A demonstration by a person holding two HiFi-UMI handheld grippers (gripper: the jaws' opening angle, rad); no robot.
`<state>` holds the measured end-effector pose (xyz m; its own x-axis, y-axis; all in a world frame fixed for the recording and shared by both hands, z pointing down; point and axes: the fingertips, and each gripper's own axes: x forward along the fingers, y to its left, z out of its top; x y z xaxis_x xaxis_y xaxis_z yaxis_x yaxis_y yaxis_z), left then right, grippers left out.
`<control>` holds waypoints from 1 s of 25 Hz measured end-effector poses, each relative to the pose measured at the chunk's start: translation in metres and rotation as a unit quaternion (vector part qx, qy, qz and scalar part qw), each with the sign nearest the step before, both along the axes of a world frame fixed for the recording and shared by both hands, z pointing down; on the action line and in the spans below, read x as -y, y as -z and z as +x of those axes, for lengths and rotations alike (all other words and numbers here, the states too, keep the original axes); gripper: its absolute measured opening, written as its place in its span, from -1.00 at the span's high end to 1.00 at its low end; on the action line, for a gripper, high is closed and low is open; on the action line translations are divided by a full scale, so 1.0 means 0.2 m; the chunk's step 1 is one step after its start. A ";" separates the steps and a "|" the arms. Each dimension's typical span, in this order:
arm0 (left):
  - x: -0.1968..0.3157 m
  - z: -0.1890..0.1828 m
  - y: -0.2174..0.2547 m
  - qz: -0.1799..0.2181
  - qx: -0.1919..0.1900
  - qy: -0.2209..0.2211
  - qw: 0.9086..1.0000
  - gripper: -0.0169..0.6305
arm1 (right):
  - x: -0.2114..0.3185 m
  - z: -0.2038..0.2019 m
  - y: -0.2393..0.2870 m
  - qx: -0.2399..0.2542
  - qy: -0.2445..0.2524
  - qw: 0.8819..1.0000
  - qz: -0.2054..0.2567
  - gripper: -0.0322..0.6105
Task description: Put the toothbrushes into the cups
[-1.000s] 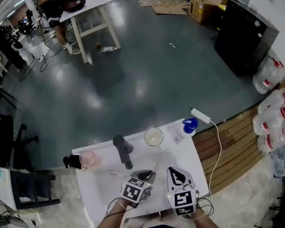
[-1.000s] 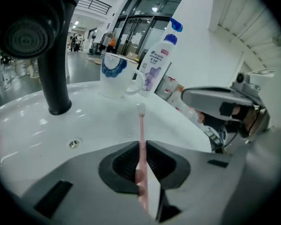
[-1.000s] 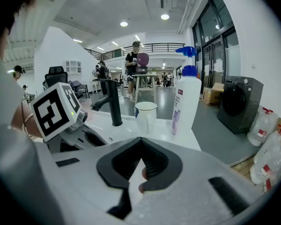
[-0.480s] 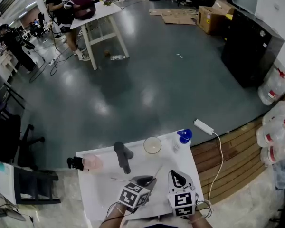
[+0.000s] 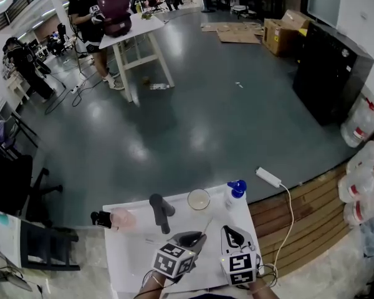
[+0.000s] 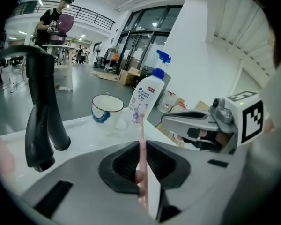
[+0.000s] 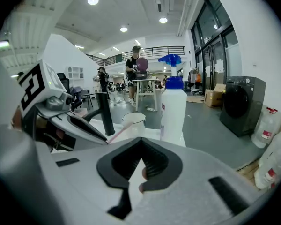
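Our left claw (image 6: pixel 141 149) is clamped on a pink toothbrush (image 6: pixel 141 130), which runs straight out between the pads with its head pointing away from us. Our right claw (image 7: pixel 141 140) sits just beside it, closed, with nothing between its pads.

Beyond the brush tip, on the white surface (image 5: pixel 132 249), stand a white cup (image 6: pixel 107 108) with a dark rim and, to its right, a spray bottle (image 6: pixel 148 96) with a blue trigger. A black faucet (image 6: pixel 41 107) rises at the left.

A pinkish object (image 5: pixel 121 217) at the surface's far left is too blurred to name. The brush's lower handle is hidden behind the claw.
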<state>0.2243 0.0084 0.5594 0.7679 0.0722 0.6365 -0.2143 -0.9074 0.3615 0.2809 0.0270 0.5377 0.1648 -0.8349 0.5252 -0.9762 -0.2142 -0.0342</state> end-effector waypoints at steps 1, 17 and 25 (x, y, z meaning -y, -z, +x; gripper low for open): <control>0.01 0.01 0.02 0.001 -0.005 0.003 1.000 0.81 | 0.00 0.00 0.00 0.000 0.001 1.000 0.000 0.90; 0.11 0.19 0.30 0.034 -0.079 0.056 0.995 0.81 | -0.07 0.14 0.02 0.007 -0.007 1.000 0.004 0.90; 0.21 0.23 0.43 0.056 -0.105 0.080 0.990 0.81 | -0.07 0.14 0.00 0.020 -0.014 1.000 0.008 0.90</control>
